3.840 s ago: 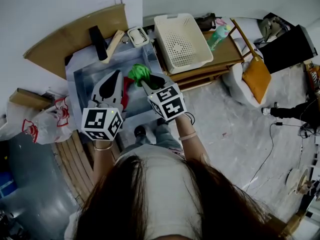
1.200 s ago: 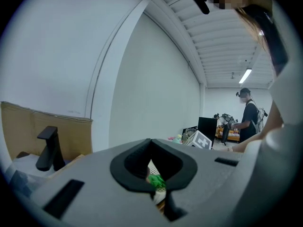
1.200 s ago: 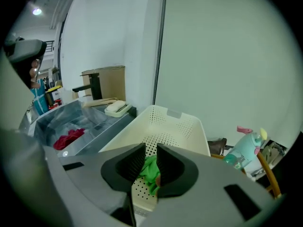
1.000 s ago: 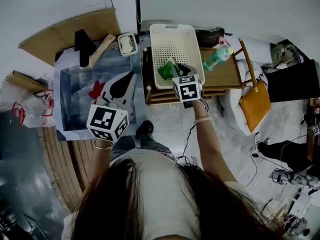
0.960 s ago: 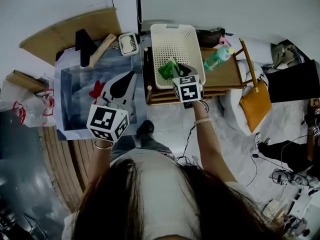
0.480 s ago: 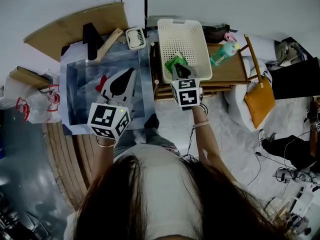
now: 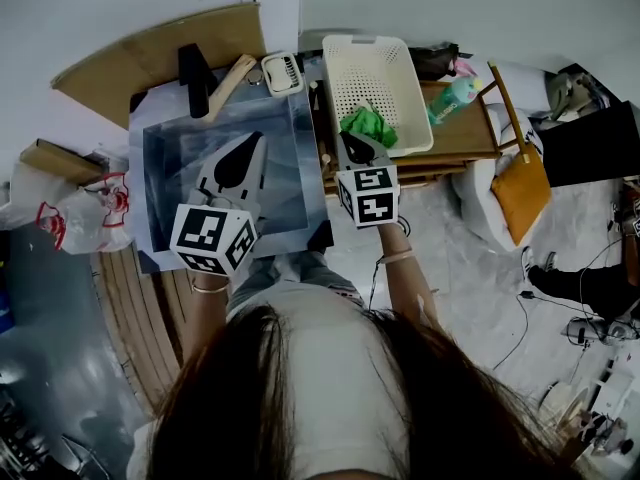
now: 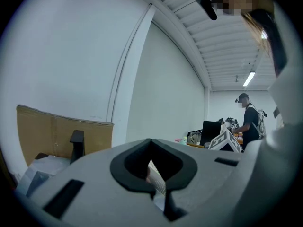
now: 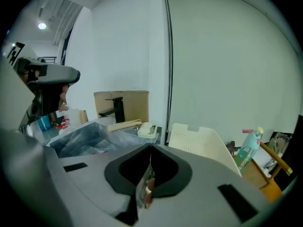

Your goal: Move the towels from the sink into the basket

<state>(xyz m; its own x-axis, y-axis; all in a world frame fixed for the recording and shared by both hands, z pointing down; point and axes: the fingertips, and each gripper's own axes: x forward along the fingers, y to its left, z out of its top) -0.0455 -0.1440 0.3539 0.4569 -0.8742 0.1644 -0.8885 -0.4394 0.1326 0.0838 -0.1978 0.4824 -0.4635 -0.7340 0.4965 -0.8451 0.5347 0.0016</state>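
The green towel (image 7: 368,126) lies bunched in the near end of the white basket (image 7: 385,63), which stands on a low wooden table. Just in front of the towel my right gripper (image 7: 348,139) is shut and empty, its jaws having just closed with nothing between them. In the right gripper view the basket (image 9: 199,141) and the steel sink (image 9: 80,136) lie ahead, with a sliver of red in the sink. My left gripper (image 7: 256,140) hovers over the sink (image 7: 160,158), its tips together and holding nothing. It hides the red towel in the head view.
A black tap (image 7: 190,68), a wooden brush (image 7: 232,73) and a white soap dish (image 7: 281,72) sit behind the sink. A green bottle (image 7: 452,98) stands right of the basket. An orange-cushioned chair (image 7: 518,193) stands further right, a plastic bag (image 7: 75,218) to the left.
My right gripper carried the green towel from the sink to the basket, left it there and drew back a little. My left gripper slid over the red towel, hiding it.
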